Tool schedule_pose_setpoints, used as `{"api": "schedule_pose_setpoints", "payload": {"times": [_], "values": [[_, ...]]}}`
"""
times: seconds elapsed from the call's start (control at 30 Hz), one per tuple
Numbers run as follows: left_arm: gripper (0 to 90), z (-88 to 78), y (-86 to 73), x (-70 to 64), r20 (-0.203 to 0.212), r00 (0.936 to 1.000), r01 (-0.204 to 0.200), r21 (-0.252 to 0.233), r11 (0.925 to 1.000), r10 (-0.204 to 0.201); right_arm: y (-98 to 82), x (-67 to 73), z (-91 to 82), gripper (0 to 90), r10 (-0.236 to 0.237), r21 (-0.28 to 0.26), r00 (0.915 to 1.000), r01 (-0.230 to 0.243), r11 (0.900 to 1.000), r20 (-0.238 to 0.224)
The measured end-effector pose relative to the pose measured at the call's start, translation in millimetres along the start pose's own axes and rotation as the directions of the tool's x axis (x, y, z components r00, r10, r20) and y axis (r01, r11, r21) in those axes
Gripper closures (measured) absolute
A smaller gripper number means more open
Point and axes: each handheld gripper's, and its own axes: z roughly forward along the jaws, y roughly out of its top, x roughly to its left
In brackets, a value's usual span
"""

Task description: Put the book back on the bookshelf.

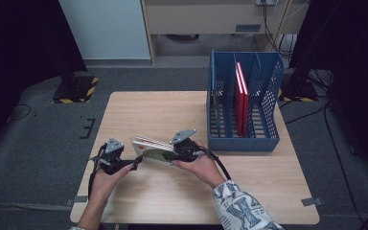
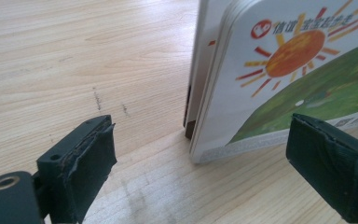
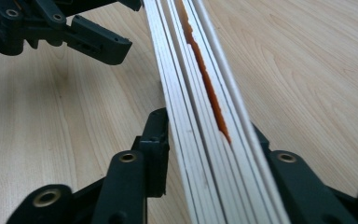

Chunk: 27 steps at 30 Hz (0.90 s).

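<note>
Right tool (image 1: 175, 154) is clamped on the picture book (image 1: 152, 149), jaws squeezing the page block from both faces; in the right gripper view the stacked board pages (image 3: 205, 116) run straight out from between my jaws. The book stands on edge on the counter (image 1: 139, 112), its long axis running from my right tool across toward my left tool (image 1: 135, 163). Left tool is spread wide and grips nothing: in the left gripper view the book's lower corner (image 2: 200, 154) sits ahead of it, between the two pads but clear of both. Right hand owns the book. Blue file rack (image 1: 243, 100) lies beyond my right tool and off to its right, red books (image 1: 242, 96) in the middle slot. Bare counter between, room to swing.
</note>
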Motion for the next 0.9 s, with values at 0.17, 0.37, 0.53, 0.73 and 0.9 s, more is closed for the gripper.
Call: {"api": "schedule_pose_setpoints", "payload": {"times": [0.17, 0.37, 0.53, 0.73, 0.9], "values": [[6.8, -1.4, -1.6, 4.9, -0.002, 1.0, 0.009, -0.001, 1.0, -0.009, -0.2, -0.1, -0.2, 70.5, -0.008, -0.001, 0.9999, 0.008, 1.0, -0.007], [5.8, -3.1, -3.8, 11.2, -0.004, 0.9996, 0.028, -0.008, 0.9996, -0.028, -0.4, 1.6, -0.9, 72.1, -0.014, 0.002, 0.9999, 0.014, 1.0, 0.0], [5.8, -3.7, -5.1, 15.3, -0.011, 0.9995, 0.029, 0.0, 0.9996, -0.029, -1.0, 0.8, -2.3, 75.3, -0.008, -0.002, 0.9999, 0.008, 1.0, 0.01], [5.8, -2.4, -6.7, 17.2, -0.023, 0.9994, 0.026, 0.013, 0.9996, -0.025, -1.4, 2.0, -3.4, 75.5, -0.006, -0.013, 0.9997, 0.006, 1.0, 0.023], [5.7, -1.9, -8.0, 20.1, -0.035, 0.9992, 0.019, 0.024, 0.9995, -0.018, -0.4, 4.6, -7.5, 75.6, -0.004, -0.02, 0.9991, 0.004, 1.0, 0.041]]}}
